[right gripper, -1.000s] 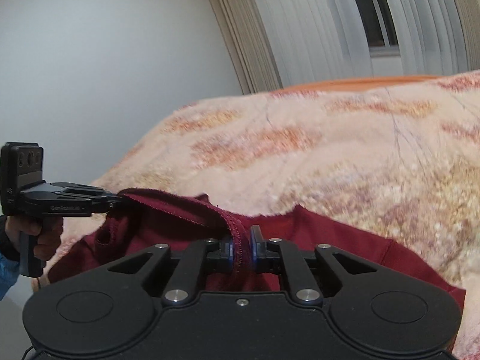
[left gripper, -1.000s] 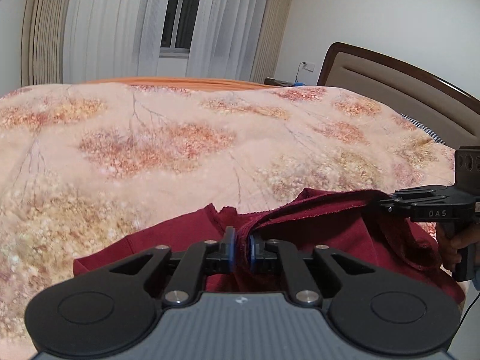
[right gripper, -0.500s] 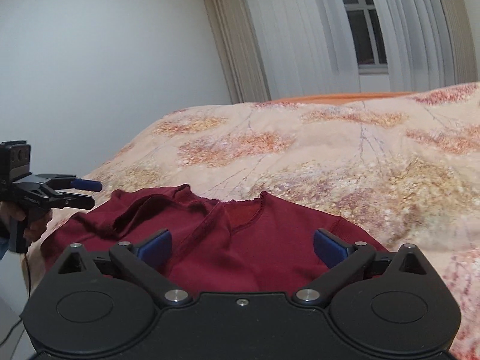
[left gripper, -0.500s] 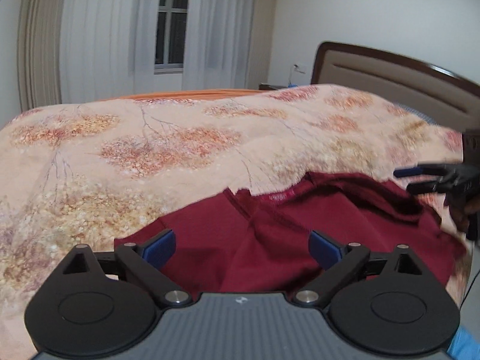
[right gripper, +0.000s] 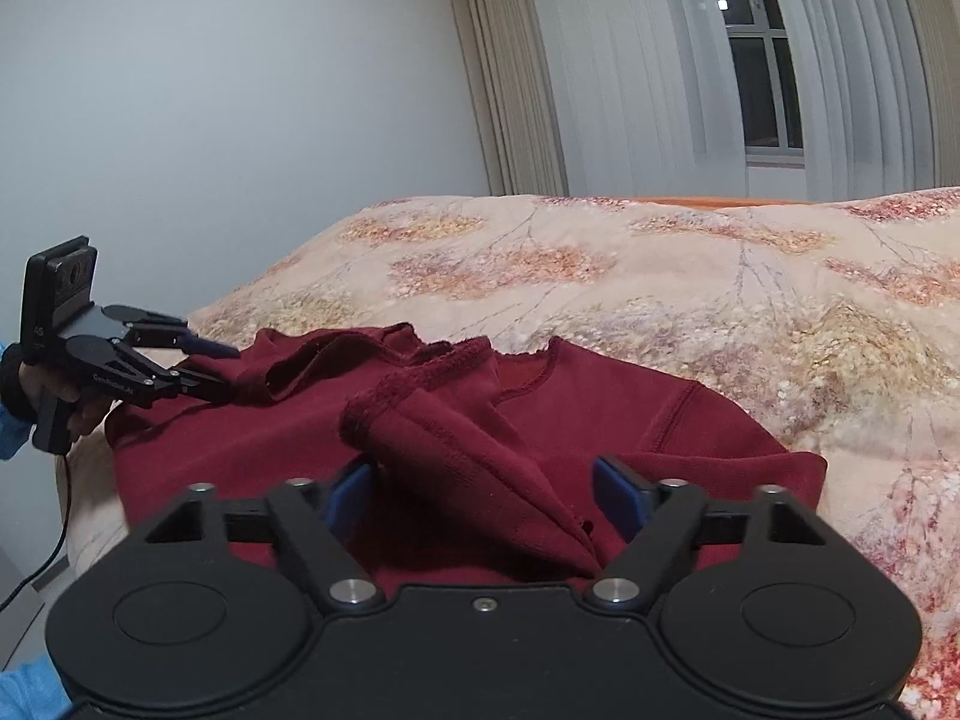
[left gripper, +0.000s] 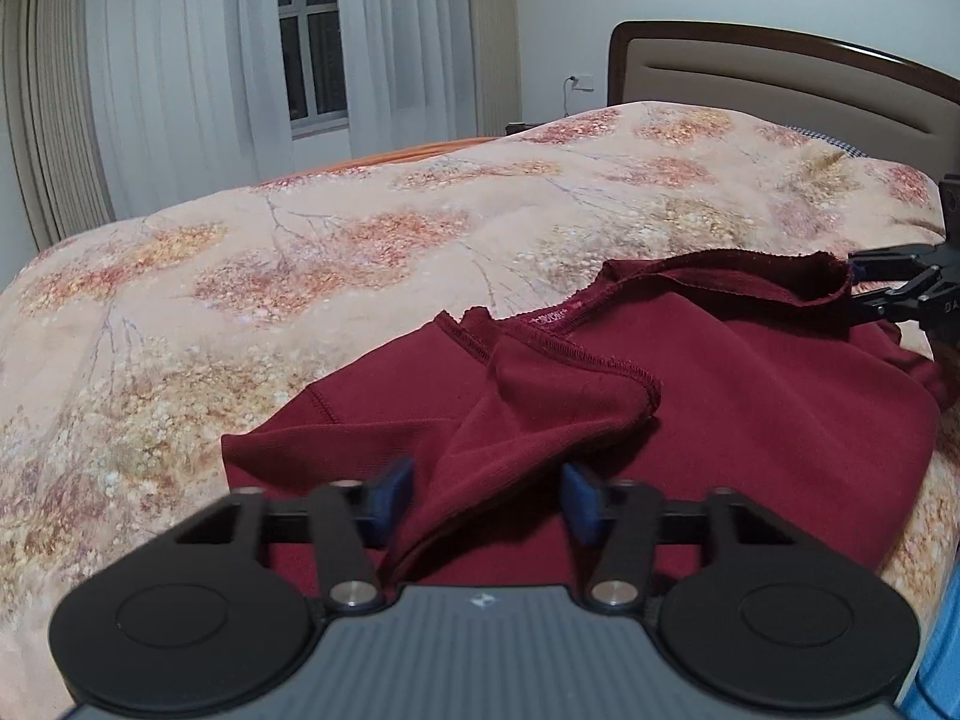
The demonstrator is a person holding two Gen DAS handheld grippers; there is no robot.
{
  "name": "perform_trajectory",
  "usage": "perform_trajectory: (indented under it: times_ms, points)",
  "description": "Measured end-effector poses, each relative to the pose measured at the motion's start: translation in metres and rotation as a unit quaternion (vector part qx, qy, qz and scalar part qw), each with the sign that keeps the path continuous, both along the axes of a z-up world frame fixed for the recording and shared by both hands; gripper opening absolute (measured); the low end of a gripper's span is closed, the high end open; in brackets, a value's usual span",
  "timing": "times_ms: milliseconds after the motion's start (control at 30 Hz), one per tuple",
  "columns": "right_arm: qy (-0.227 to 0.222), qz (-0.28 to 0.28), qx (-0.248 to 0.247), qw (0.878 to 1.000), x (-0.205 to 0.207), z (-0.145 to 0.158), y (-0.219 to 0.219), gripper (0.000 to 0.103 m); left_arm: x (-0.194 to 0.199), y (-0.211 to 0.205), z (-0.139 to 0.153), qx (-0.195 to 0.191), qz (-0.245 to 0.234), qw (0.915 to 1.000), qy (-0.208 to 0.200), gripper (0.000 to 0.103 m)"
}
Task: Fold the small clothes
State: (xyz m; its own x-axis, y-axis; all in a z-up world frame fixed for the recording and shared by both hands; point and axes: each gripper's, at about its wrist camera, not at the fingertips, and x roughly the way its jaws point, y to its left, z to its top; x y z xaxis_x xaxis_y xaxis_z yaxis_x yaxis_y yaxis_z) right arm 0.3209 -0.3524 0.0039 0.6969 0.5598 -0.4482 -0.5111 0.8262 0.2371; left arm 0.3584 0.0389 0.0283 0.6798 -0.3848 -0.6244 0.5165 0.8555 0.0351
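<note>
A dark red garment (left gripper: 720, 408) lies rumpled on the floral bedspread (left gripper: 300, 276), and it also shows in the right wrist view (right gripper: 600, 408). My left gripper (left gripper: 486, 501) is open, with a raised fold of the red cloth between its blue pads, not pinched. In the right wrist view it (right gripper: 231, 369) sits at the garment's left edge, jaws apart around the hem. My right gripper (right gripper: 489, 495) is open over another raised fold. In the left wrist view it (left gripper: 855, 294) is at the garment's far right edge, jaws apart at the hem.
The bedspread (right gripper: 720, 288) covers the whole bed. A wooden headboard (left gripper: 780, 72) stands at the right, curtains and a window (left gripper: 312, 42) behind. A cable (right gripper: 48, 558) hangs from the left gripper by the bed's edge.
Both grippers were shut on the garment's hem a second ago, then opened wide and let it drop. Now both have moved in low over raised folds, jaws narrower.
</note>
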Motion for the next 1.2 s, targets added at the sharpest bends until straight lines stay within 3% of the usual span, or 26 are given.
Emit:
perform_trajectory:
  times_ms: [67,100,133,200,467,633,733,800,867,967,1067,1133,1200]
  points:
    - [0.000,-0.009,0.003,1.000,0.005,-0.001,0.001,0.044,0.003,0.004,0.001,-0.019,0.009,0.9998,0.002,0.032]
    - [0.001,-0.016,0.002,1.000,0.007,0.000,0.001,0.030,0.005,0.005,0.002,-0.029,0.012,0.9995,0.004,0.017]
    - [0.000,-0.025,0.001,1.000,0.010,0.000,0.001,0.019,0.005,0.008,0.004,-0.039,0.020,0.9990,0.003,0.014]
    - [-0.006,-0.039,0.009,0.999,0.013,0.001,-0.002,0.009,0.006,0.014,0.007,-0.056,0.041,0.9976,-0.008,0.008]
    - [-0.012,-0.141,0.043,0.989,0.038,0.009,-0.027,0.005,0.018,0.035,0.015,-0.129,0.111,0.9850,-0.029,0.007]
    - [0.023,-0.177,0.074,0.981,0.061,-0.003,-0.036,0.005,0.045,0.049,-0.003,-0.176,0.163,0.9705,0.028,0.007]
    - [0.061,-0.189,0.096,0.975,0.074,-0.016,-0.041,0.006,0.061,0.064,-0.024,-0.223,0.200,0.9504,0.085,0.007]
    - [0.086,-0.197,0.110,0.970,0.079,-0.026,-0.046,0.010,0.067,0.075,-0.038,-0.256,0.221,0.9341,0.115,0.007]
    - [0.102,-0.212,0.117,0.965,0.079,-0.033,-0.050,0.023,0.066,0.082,-0.046,-0.279,0.222,0.9264,0.121,0.007]
    - [0.103,-0.221,0.127,0.961,0.074,-0.036,-0.056,0.032,0.061,0.084,-0.047,-0.278,0.215,0.9298,0.109,0.010]
    - [0.089,-0.215,0.119,0.965,0.065,-0.031,-0.058,0.060,0.055,0.082,-0.041,-0.268,0.210,0.9349,0.101,0.022]
    - [0.077,-0.205,0.117,0.969,0.054,-0.026,-0.058,0.076,0.048,0.078,-0.034,-0.256,0.203,0.9413,0.084,0.050]
    - [0.067,-0.191,0.112,0.973,0.040,-0.021,-0.057,0.083,0.037,0.071,-0.024,-0.241,0.195,0.9489,0.057,0.074]
